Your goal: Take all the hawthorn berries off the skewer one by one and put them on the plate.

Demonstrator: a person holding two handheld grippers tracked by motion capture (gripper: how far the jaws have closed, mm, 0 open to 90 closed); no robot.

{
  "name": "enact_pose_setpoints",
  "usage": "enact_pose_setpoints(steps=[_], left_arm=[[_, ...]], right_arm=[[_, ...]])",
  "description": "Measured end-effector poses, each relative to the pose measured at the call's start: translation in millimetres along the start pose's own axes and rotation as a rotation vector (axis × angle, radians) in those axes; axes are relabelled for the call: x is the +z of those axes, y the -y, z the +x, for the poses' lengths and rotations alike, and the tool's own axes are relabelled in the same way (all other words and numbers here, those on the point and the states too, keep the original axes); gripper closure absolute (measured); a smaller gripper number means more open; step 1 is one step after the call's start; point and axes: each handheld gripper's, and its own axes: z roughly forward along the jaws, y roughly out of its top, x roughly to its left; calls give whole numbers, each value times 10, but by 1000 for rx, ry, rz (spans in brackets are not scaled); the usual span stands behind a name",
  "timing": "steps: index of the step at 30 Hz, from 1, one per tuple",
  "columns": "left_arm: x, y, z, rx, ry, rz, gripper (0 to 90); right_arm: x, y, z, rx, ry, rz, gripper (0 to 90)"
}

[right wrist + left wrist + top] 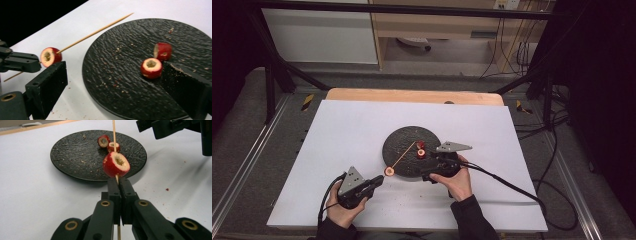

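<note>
A thin wooden skewer (114,135) carries one cored red fruit piece (116,165) close to my left gripper (119,181), which is shut on the skewer's lower end. The skewer slants up over the black textured plate (399,140). Two more cored red fruit pieces (151,68) (163,51) lie on the plate (120,50) near its right side. My right gripper (115,68) stands open at the plate's near right edge, its jaws wide apart with nothing between the pads. The nearer loose piece sits just past its right jaw.
A white sheet (342,130) covers the wooden table, with red crumbs scattered near the plate. Cables (512,187) trail off to the right. A black frame and shelving stand behind the table's far edge.
</note>
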Motion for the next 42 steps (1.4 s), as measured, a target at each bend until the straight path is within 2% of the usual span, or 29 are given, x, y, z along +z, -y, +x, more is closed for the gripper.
enact_pose_setpoints(steps=[4,13,18,22,31,37,42], left_arm=[[12,3,-20,4,3,3,884],[36,11,-53,14,7,9,883],[52,15,-75,18,12,13,884],[59,17,-91,23,17,15,883],[74,13,-126,32,26,17,884],[87,13,-150,35,30,17,884],[88,11,-162,42,33,18,884]], right_arm=[[26,69,63,0,-9,-14,73],[170,163,172,58,-65,-42,87],[255,153,264,74,-119,-38,147],[321,162,303,89,-138,-33,219],[379,153,311,166,-193,-56,353],[411,178,319,206,-234,-29,405],[432,193,327,226,-260,-4,485]])
